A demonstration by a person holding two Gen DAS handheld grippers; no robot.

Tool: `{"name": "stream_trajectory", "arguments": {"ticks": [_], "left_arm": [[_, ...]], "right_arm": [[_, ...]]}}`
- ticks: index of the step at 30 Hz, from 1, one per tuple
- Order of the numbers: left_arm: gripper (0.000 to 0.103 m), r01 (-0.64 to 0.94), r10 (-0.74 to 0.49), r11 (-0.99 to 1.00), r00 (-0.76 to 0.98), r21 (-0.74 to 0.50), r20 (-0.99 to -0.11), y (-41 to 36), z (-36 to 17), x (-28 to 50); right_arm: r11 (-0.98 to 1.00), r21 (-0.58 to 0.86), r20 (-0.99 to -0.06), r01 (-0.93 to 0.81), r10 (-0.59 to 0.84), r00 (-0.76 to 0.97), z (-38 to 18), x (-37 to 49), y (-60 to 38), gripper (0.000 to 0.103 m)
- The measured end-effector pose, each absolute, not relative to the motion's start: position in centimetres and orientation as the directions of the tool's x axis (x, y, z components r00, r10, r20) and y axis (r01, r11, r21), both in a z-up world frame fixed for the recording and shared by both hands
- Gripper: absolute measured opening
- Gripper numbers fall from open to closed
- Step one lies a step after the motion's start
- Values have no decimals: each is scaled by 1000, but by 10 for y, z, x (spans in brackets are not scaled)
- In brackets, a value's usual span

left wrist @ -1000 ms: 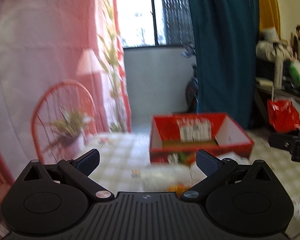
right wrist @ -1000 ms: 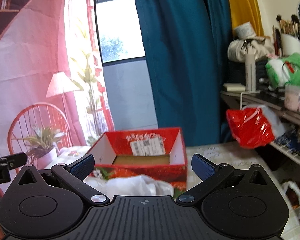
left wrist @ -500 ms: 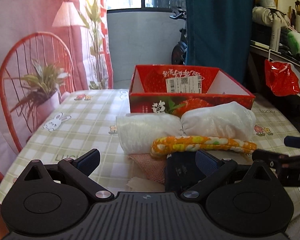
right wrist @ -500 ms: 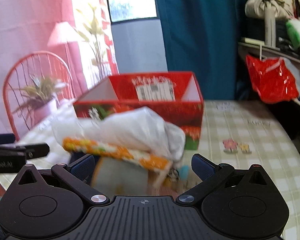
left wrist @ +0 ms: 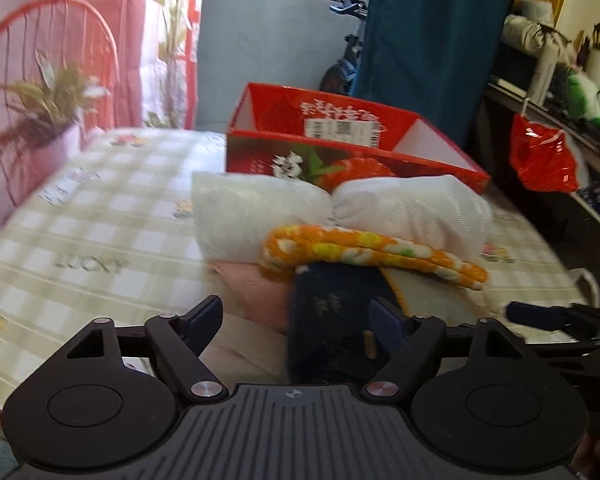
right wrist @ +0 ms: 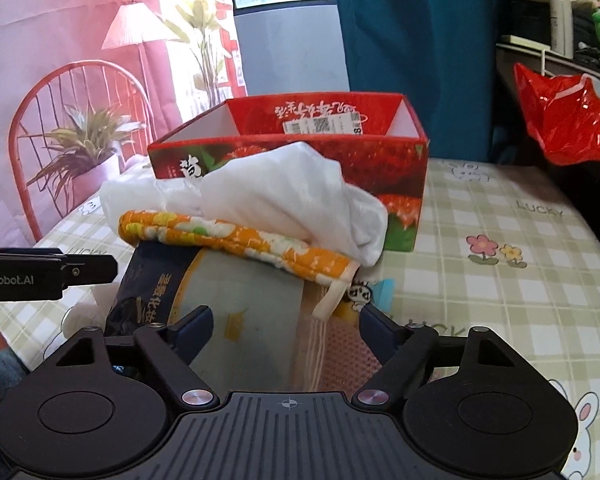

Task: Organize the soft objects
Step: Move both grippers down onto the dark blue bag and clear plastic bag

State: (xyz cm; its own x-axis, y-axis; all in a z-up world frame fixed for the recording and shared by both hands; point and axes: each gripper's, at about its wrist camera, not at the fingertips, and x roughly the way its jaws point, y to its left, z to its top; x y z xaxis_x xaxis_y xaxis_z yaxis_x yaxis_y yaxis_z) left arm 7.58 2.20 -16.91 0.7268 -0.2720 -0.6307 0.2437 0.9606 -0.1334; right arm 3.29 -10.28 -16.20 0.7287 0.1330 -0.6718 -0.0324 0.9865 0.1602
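Progress: barely begun | red box (right wrist: 288, 152) empty | soft pile (left wrist: 340, 240) on table (left wrist: 100, 240) before it | left hand-held gripper (left wrist: 296, 312), right hand-held gripper (right wrist: 284, 320): jaws apart, just been closing around pile, nothing clamped.

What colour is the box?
Red, with strawberry pictures on the box; clearest in the right wrist view.

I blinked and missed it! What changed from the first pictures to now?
Both grippers came down toward the pile of cloths, and their jaws have just been closing a little: left gripper and right gripper around the bottom cloths, nothing gripped yet. The pile and red box stayed put.
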Motion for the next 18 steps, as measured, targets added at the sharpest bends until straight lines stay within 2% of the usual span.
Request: {"name": "stream_trajectory", "arguments": {"ticks": [5, 9, 18], "left_arm": [[78, 298, -340, 938, 688, -178, -641, 17, -182, 77], [67, 341, -395, 915, 647, -215, -652, 11, -192, 79], [65, 329, -411, 910, 634, -252, -655, 14, -203, 84]], "right_arm": [[984, 171, -683, -53, 158, 713, -166, 32, -102, 67], [981, 190, -703, -49, 171, 690, -172, 34, -103, 61], [977, 210, -714, -47, 186, 675, -180, 36, -106, 59]]}}
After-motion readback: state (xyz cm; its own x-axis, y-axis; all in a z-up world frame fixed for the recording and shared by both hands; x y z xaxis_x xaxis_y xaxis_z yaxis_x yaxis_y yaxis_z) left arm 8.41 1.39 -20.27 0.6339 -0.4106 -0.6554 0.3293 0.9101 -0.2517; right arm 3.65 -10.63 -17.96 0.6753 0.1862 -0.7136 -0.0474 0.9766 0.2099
